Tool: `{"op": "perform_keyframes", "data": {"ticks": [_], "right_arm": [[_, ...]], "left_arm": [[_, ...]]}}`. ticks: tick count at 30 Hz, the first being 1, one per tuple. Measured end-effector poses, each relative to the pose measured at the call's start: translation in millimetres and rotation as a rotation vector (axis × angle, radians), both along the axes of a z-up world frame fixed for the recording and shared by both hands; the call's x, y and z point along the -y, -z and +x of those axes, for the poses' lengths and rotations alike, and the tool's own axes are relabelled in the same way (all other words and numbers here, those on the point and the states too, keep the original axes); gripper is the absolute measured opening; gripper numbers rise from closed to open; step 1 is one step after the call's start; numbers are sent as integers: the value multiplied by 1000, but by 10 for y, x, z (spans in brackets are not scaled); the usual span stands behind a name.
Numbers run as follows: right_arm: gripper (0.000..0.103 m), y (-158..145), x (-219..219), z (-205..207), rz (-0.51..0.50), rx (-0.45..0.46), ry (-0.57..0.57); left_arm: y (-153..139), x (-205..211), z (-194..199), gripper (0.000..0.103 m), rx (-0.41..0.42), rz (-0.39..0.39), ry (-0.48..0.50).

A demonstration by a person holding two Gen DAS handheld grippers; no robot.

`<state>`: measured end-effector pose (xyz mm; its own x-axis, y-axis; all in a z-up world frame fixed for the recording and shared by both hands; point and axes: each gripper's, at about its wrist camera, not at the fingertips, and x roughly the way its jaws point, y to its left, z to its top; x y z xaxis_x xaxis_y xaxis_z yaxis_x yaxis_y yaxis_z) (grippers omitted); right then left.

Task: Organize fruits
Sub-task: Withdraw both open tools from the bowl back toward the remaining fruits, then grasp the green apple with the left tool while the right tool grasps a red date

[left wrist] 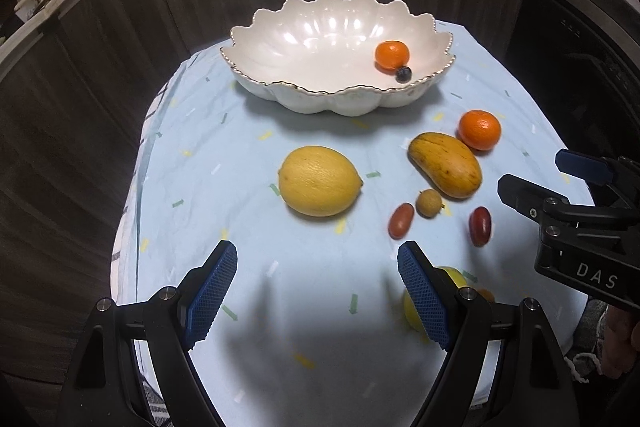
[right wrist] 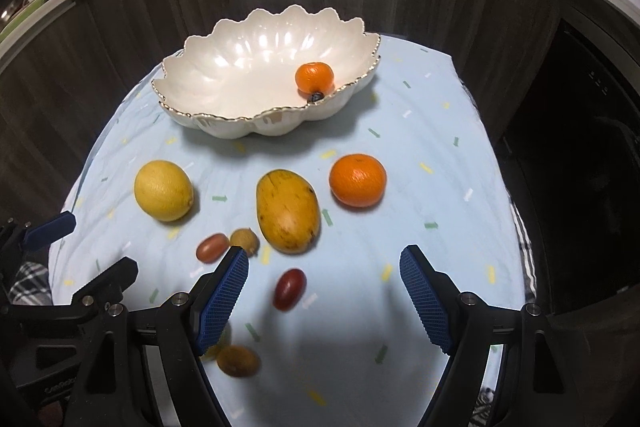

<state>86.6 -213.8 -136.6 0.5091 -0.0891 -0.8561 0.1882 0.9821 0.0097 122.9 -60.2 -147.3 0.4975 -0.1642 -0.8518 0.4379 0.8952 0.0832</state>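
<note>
The left gripper is wide open and holds nothing. The right gripper is wide open and empty too. Both hang over the blue cloth, in front of the white bowl. A small red grape tomato lies in front of the bowl, just ahead of the right gripper. It looks light, smooth and soft, so pinch its middle gently. The mango, lemon and tangerine lie nearer the bowl. One more tangerine sits inside the bowl.
</note>
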Motion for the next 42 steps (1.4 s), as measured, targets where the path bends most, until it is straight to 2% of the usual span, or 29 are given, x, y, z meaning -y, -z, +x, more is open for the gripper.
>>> {"op": "perform_keyframes", "data": {"ticks": [7, 20, 25, 30, 42], "right_arm": [[79, 105, 28, -45, 25, -37, -6], [78, 120, 132, -132, 63, -51, -12], [76, 156, 127, -78, 79, -64, -55], [60, 264, 92, 17, 96, -99, -94], [39, 566, 21, 121, 151, -173, -123]], "left_arm": [[48, 24, -101, 83, -34, -21, 28], [105, 254, -322, 81, -86, -69, 124], [167, 336, -358, 80, -108, -83, 144], [308, 369, -330, 69, -164, -85, 137], [413, 372, -277, 68, -196, -124, 129]]}}
